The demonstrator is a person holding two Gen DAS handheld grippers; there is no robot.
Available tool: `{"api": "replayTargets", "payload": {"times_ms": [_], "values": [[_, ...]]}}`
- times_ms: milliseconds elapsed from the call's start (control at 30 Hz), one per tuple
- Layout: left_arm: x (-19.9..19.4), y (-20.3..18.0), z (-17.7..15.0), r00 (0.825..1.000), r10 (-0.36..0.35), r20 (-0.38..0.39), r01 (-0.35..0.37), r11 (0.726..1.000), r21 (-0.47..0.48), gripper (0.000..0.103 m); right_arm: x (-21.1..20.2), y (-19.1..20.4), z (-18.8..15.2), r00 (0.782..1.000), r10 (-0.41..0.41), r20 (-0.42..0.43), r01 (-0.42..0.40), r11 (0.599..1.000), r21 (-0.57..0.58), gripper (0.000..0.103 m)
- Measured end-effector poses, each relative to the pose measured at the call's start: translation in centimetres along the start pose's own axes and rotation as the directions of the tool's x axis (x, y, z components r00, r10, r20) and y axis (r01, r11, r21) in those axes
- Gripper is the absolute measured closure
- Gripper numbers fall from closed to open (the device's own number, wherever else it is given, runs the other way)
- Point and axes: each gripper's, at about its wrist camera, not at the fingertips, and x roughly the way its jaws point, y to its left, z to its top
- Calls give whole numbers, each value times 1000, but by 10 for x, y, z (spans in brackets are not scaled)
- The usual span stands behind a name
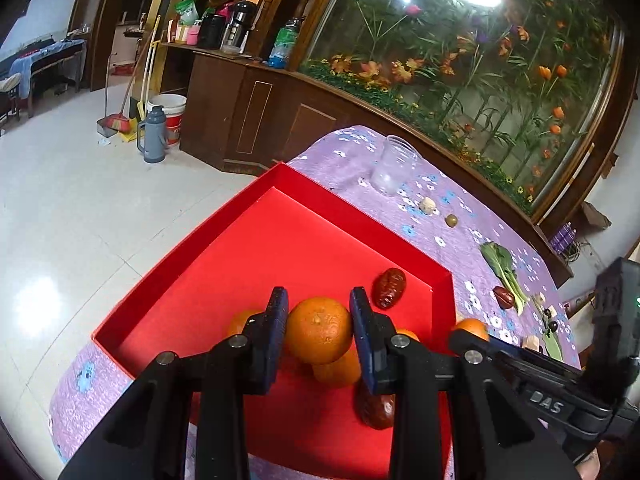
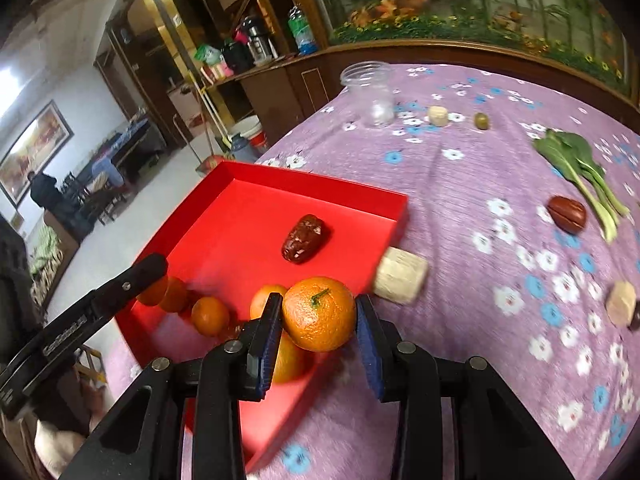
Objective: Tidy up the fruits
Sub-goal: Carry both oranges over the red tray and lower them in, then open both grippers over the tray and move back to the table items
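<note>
- Left gripper (image 1: 319,334): clamped on an orange (image 1: 319,330), pads touching both flanks, held over the red box (image 1: 224,240).
- Right gripper (image 2: 318,320): closed on a second orange (image 2: 319,314), stem up, at the box's near right edge; in the left view this fruit peeks out at 3 o'clock (image 1: 471,328).
- In the box: a date (image 1: 390,288) toward 1 o'clock of the left-held orange, another date (image 1: 376,406) at 5 o'clock, low by the right finger; loose oranges (image 2: 210,316) along the near wall, one directly beneath the left-held fruit.
- On the purple cloth (image 2: 460,200), outside the box: a third date (image 2: 567,214) touching a leafy green (image 2: 580,168); an olive (image 2: 482,121) and a pale chunk (image 2: 438,116) at about 12 o'clock; a clear cup (image 2: 370,94) just left of them.
- A blurred pale block (image 2: 402,280) just beside the box's right corner; another (image 2: 621,303) at 3 o'clock.
</note>
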Motion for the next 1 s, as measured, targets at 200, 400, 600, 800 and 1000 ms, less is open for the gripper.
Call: {"api": "replayTargets", "payload": {"times_ms": [200,400,600,800,1000], "values": [[11,4,14,1000,21,-14,-21,1000,5,72,28,11,15,999,-39,-31,38,998,-44,63],[28,7,18,998,33,-48,-33,999,2,72,46,13,21,996,-71,-51,68,996,-65,62],[24,10,19,999,18,-41,-19,999,-28,56,45,14,23,996,-72,-42,69,995,-75,53],[6,9,20,1000,0,-18,-1,998,-59,47,27,10,22,998,-63,-9,62,996,-67,50],[-15,5,20,999,-49,5,49,993,-108,40,-9,-22,16,996,-85,33,86,996,-16,50]]}}
